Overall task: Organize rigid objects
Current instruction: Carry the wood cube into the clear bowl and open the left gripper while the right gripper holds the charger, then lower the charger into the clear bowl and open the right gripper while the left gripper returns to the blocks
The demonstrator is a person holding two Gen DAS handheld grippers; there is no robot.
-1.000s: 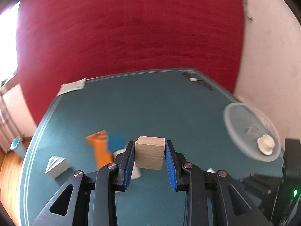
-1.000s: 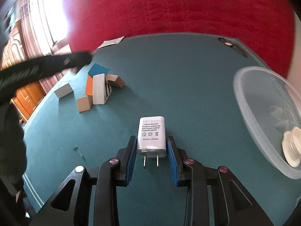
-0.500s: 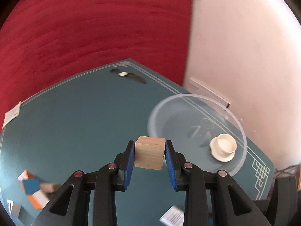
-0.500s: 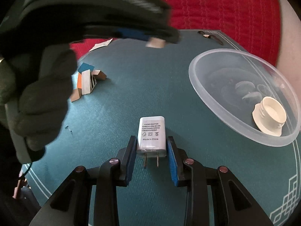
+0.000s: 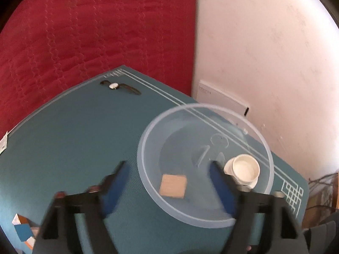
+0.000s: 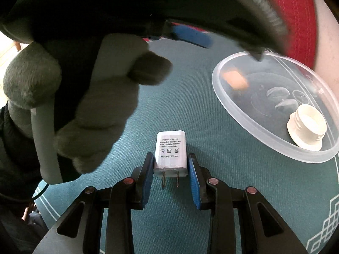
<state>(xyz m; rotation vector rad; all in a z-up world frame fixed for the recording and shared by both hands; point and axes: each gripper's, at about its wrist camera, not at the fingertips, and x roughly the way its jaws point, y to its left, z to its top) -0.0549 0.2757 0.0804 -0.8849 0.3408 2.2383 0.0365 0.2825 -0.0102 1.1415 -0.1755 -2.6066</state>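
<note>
My left gripper (image 5: 168, 166) hangs over the near side of a clear plastic bowl (image 5: 144, 169), its jaws opening wide and blurred. The wooden block (image 5: 172, 186) is free of the pads and lies below them inside the bowl. In the right wrist view the block (image 6: 234, 80) shows blurred at the far left of the bowl (image 6: 218, 89), under the left gripper's blue pad (image 6: 190, 37). A white screw cap (image 5: 245, 168) sits in the bowl's right part. My right gripper (image 6: 171, 156) is shut on a white power adapter (image 6: 171, 148), prongs toward the camera, just above the teal mat.
A gloved hand (image 6: 89, 105) holding the left gripper fills the left of the right wrist view. A wristwatch (image 5: 118, 86) lies at the table's far corner. Small boxes (image 5: 23, 230) are piled at the near left. A white wall and red curtain stand behind.
The left gripper swung right from the box pile to above the bowl, then opened its jaws, and the wooden block dropped into the bowl. The right gripper edged toward the bowl, still holding the adapter.
</note>
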